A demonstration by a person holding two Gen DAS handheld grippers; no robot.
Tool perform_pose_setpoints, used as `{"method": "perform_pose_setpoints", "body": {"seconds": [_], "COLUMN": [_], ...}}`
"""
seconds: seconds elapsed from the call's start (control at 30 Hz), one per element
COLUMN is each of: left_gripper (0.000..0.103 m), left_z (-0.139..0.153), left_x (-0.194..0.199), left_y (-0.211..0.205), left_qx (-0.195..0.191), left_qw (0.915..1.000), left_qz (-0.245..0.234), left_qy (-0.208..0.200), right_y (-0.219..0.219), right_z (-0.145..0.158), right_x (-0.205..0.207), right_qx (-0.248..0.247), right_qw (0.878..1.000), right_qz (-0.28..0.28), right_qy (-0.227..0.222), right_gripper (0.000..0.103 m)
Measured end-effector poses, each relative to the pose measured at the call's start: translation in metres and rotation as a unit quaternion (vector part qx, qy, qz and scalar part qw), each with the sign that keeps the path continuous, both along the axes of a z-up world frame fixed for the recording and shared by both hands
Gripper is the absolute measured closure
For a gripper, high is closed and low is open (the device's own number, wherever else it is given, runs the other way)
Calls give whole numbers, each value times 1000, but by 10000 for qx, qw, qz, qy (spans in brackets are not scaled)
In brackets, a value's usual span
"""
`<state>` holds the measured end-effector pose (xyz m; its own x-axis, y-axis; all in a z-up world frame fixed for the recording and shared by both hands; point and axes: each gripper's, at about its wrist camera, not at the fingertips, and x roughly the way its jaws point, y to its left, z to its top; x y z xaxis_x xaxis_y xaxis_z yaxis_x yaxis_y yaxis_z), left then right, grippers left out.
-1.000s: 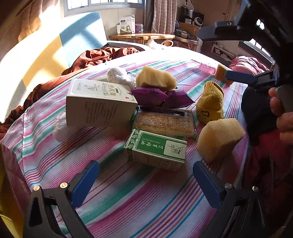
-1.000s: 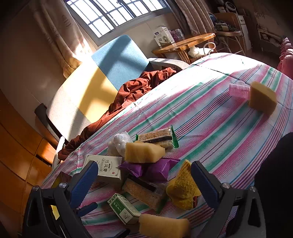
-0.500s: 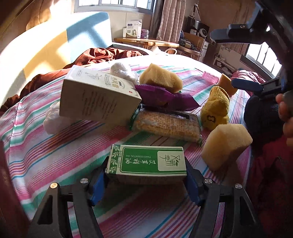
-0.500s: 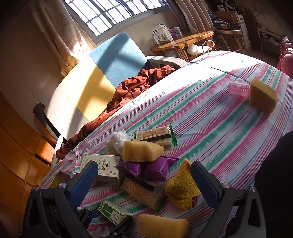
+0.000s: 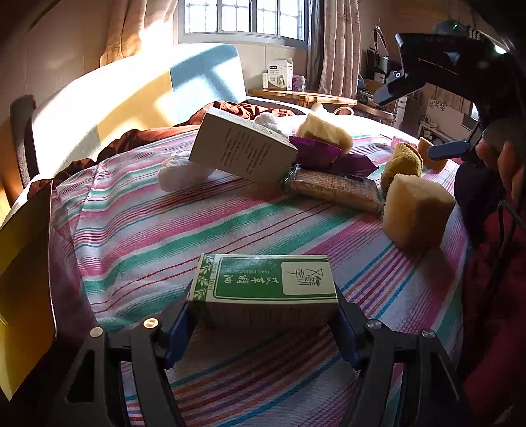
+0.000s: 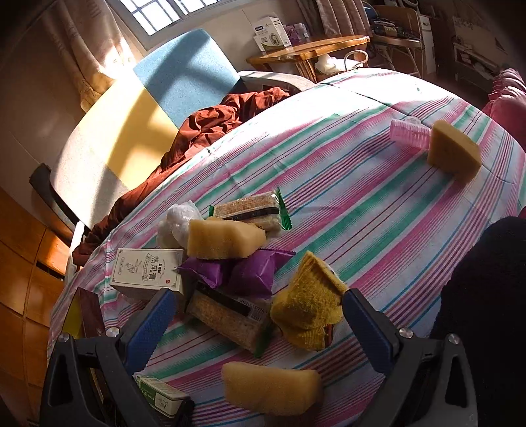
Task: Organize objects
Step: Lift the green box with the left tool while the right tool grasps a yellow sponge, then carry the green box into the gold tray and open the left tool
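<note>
Sunlight from the window (image 5: 236,16) falls across a bed (image 5: 230,223) with a striped sheet. The left gripper (image 5: 264,315) has its fingers clamped on the green box (image 5: 264,282) just above the sheet; the right gripper (image 6: 256,323) hangs with fingers apart over the pile.

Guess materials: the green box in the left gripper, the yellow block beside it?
Green box: printed paperboard, probably; crisp folded edges, matte face. Clamped in the left gripper.
Yellow block: likely foam sponge; porous, dull surface, soft rounded corners.
</note>
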<state>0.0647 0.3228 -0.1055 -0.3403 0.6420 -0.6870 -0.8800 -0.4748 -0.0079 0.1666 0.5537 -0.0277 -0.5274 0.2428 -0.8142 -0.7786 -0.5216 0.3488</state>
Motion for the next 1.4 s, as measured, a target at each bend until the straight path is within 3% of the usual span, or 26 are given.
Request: {"method": "perform_pose_setpoints", "body": {"seconds": [0.17,0.33,0.4,0.43,0.5,0.7,0.93,1.07,1.13,1.17,1.27,1.4], "left_gripper": [31,31,31,31,31,31,31,32,32,32,32,32], "left_z": [1,1,1,2,1,1,3,8,16,22,44,72], "left_x": [1,1,1,1,1,2,5,5,6,7,9,-10], "left_y": [-3,-4,-6,-7,-8,-11,-18,-28,-34,-38,-51,-81], "left_qx": [64,100,114,123,137,162,119,184,301,346,496,682], "left_qw": [10000,9999,9999,9999,9999,9998,9999,9995,9988,9988,9984,9952], "left_qz": [8,16,18,20,25,47,60,108,125,131,194,659], "left_qy": [-25,-49,-57,-57,-60,-60,-25,-238,-368,-322,-211,-260], "right_y": [-37,-53,-54,-53,-54,-66,-77,-84,-87,-90,-103,-101], "right_z": [5,-14,-26,-34,-40,-35,-32,-28,-33,-38,-39,-39], "right_x": [-8,-27,-30,-30,-32,-35,-37,-41,-52,-54,-57,-58], "right_qx": [399,493,410,242,235,210,377,410,272,312,713,734], "right_qw": [9955,9849,9811,9798,9751,9790,9746,9734,9742,9735,9697,9721], "right_qz": [479,655,693,722,750,1358,1739,1905,2023,2008,2076,2008], "right_qy": [-715,-1524,-1758,-1851,-2072,-1505,-1360,-1204,-959,-1051,-1076,-970], "right_gripper": [0,0,10,27,39,44,43,43,43,43,43,43]}}
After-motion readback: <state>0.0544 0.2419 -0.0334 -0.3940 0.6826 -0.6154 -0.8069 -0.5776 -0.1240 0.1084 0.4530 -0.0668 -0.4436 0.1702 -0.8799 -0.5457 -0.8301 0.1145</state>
